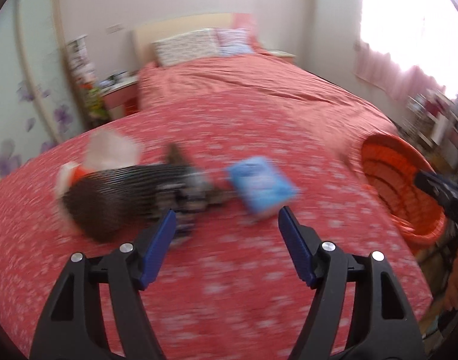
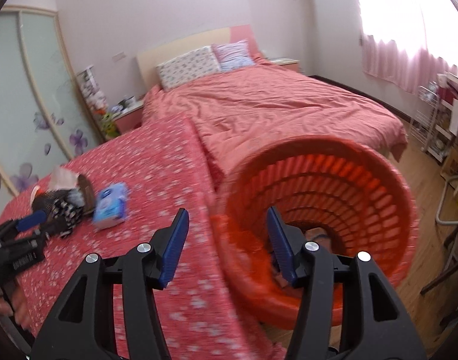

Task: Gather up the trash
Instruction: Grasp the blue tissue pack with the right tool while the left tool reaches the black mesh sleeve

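The left tongs (image 1: 226, 234) hang released above the red floral cover (image 1: 229, 315), their blue pads wide apart and nothing between them. Just ahead lies the trash: a blue pack (image 1: 262, 187) slightly right of centre, a dark striped heap (image 1: 124, 198) to its left, and a pale wrapper (image 1: 112, 150) behind that heap. The left view is smeared by motion, so what the heap is cannot be told.

The right tongs (image 2: 227, 237) are released too, straddling the near rim of the orange basket (image 2: 364, 180), which stands beside the cover's edge with something already at its bottom (too hidden to name).

The step in hand looks like picking the blue pack. To do it well, I would settle the left tongs first, then bring them down so the pads bracket the pack's short sides, and clench only once both pads touch. The pack looks soft, so a firm grip low on it should hold. Keep the basket steady and its mouth open toward the bed, since the carry is short
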